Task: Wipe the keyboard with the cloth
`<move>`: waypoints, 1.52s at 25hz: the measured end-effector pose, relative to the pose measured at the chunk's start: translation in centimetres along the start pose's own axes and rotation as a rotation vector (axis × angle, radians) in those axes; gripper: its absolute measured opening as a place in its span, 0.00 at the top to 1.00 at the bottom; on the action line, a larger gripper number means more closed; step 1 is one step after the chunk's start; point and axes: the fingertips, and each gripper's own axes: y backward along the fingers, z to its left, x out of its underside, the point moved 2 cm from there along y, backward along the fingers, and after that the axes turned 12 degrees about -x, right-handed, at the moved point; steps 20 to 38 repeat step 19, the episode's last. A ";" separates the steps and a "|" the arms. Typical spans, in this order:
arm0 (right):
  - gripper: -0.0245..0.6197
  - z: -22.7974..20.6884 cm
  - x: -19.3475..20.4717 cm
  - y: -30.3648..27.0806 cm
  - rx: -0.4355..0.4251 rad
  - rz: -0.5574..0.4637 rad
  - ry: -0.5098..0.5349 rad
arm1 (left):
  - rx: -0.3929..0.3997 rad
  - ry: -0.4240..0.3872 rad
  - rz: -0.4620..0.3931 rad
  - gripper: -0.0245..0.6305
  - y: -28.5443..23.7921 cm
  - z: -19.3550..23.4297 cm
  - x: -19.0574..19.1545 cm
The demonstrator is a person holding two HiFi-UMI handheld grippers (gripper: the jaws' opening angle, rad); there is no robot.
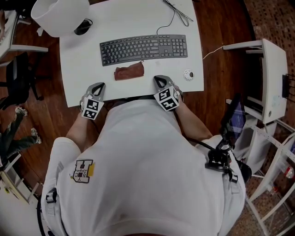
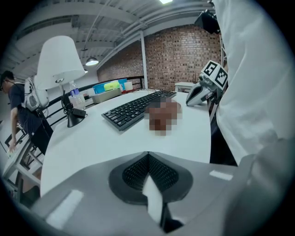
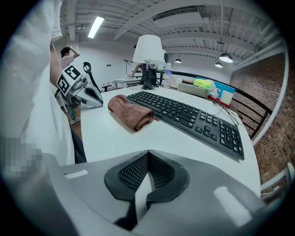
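Shirt (image 1: pixel 147 161) seen filling foreground. Left gripper (image 1: pixel 97 86), right gripper (image 1: pixel 160 81) held at near table (image 1: pixel 83 69) edge, both jaws closed tight, nothing gripped. Cloth (image 1: pixel 129 72) seen crumpled on table between grippers, just before keyboard (image 1: pixel 144 47), untouched.

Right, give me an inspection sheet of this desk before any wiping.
Surface: white table, mostly bare.
Job's things: black keyboard lying flat; brown cloth bunched just in front of it, neither gripper on it.
Clutter: white lamp at the far left corner; small round object near the right edge, too small to identify.
Grippers: left hand-held gripper and right hand-held gripper at the near edge, both shut and empty.
Cables: keyboard cable runs to the far edge.
Surroundings: wooden floor; brick wall.
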 end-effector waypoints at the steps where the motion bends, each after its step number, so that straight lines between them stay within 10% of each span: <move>1: 0.96 0.0 0.0 0.0 -0.001 -0.001 0.000 | 0.000 0.000 0.000 0.96 0.0 0.0 0.0; 38: 0.96 0.0 0.0 -0.1 -0.018 0.002 0.009 | -0.004 0.008 0.006 0.96 0.3 0.0 0.1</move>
